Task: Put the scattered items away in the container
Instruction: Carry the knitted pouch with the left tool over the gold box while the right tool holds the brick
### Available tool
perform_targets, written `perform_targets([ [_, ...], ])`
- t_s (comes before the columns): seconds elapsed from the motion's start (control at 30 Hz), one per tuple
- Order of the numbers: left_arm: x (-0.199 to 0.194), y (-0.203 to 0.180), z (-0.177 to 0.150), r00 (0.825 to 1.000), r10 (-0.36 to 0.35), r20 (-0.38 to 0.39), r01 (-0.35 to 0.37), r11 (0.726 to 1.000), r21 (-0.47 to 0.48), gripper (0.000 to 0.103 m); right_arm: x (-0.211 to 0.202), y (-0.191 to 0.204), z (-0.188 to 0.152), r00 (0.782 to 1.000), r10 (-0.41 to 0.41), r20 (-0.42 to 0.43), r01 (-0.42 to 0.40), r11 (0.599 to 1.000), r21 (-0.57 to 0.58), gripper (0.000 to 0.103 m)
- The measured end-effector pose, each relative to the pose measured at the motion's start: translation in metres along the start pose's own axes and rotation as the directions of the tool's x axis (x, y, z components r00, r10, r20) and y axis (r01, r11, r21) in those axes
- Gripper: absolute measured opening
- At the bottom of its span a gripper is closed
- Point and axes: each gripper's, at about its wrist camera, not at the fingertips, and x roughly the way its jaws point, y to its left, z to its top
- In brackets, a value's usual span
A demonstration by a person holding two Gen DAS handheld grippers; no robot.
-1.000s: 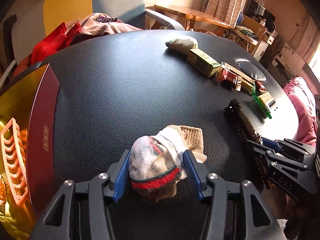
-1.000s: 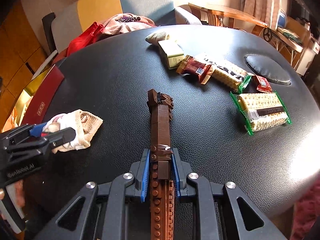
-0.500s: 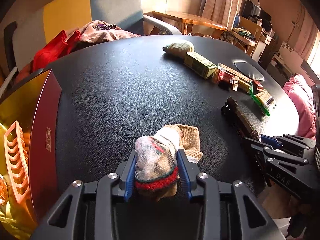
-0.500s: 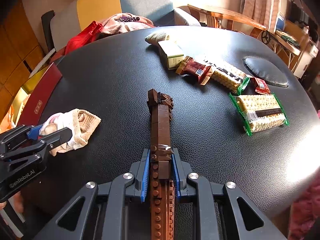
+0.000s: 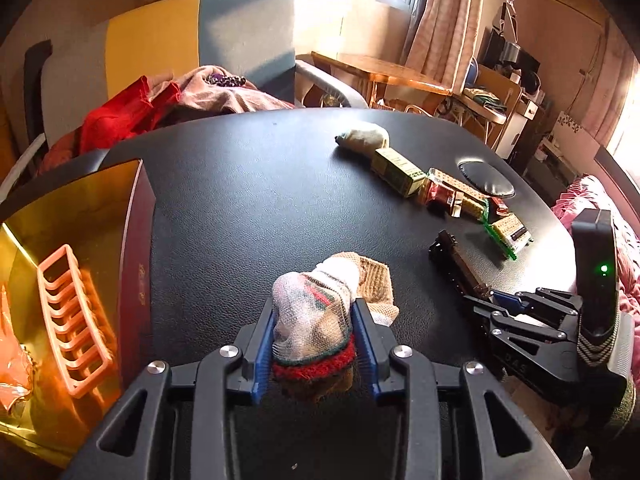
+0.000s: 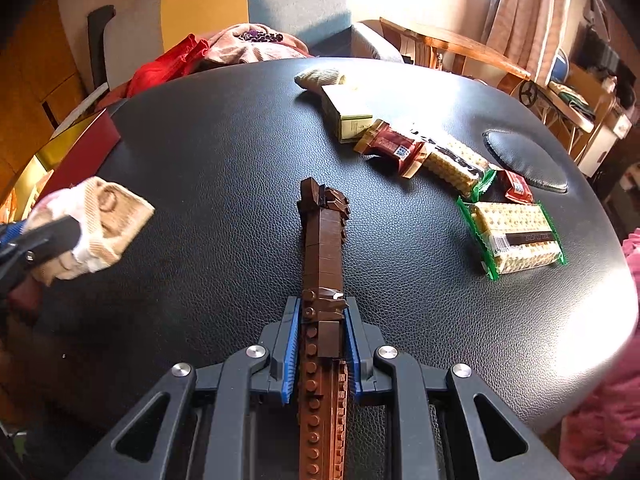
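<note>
Black leather table (image 6: 224,152) strewn with snack packets (image 6: 516,236), gold box (image 5: 76,216) at its edge, armchair (image 5: 192,52) behind, sock bundle (image 5: 316,312) clamped by left gripper (image 5: 314,342), brick model (image 6: 322,248) clamped by right gripper (image 6: 322,344).

Two balled socks are in sight: a white-and-tan knitted one with a red cuff (image 5: 316,320) and a plain beige one (image 6: 320,77). Two green-edged packs of pale crackers (image 6: 516,236) (image 6: 456,166), two small red-brown snack wrappers (image 6: 394,148) (image 6: 516,187), one olive cardboard carton (image 6: 347,114), one long brown brick-built model (image 6: 322,236), one pink plastic rack (image 5: 74,324).
</note>
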Motion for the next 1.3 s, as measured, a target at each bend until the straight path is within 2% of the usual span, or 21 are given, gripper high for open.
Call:
perform_targets([
  [0.43, -0.040, 0.052, -0.006, 0.996, 0.067, 0.051, -0.060, 0.991, -0.119, 0.036, -0.001, 0.001, -0.003, 1.000, -0.005, 0.016, 0.005, 1.000, 0.000, 0.021],
  [0.57, -0.054, 0.081, -0.004, 0.990, 0.124, 0.073, -0.110, 0.980, -0.168, 0.036, -0.002, 0.002, -0.003, 1.000, -0.007, 0.017, 0.007, 1.000, 0.002, 0.021],
  [0.7, -0.068, 0.126, 0.001, 0.976, 0.200, 0.088, -0.172, 0.951, -0.256, 0.036, -0.001, 0.002, -0.003, 1.000, -0.009, 0.016, 0.009, 1.000, 0.001, 0.021],
  [0.97, -0.071, 0.181, 0.000, 0.949, 0.311, 0.059, -0.278, 0.906, -0.318, 0.036, -0.001, 0.003, -0.003, 1.000, -0.016, 0.013, 0.016, 1.000, -0.005, 0.021],
  [1.17, -0.056, 0.210, -0.009, 0.936, 0.352, -0.001, -0.331, 0.879, -0.343, 0.036, 0.000, 0.003, -0.002, 1.000, -0.020, 0.012, 0.020, 1.000, -0.005, 0.021],
  [1.3, -0.044, 0.220, -0.012, 0.930, 0.367, -0.031, -0.355, 0.874, -0.331, 0.036, 0.000, 0.003, -0.002, 1.000, -0.019, 0.012, 0.019, 1.000, 0.001, 0.021],
])
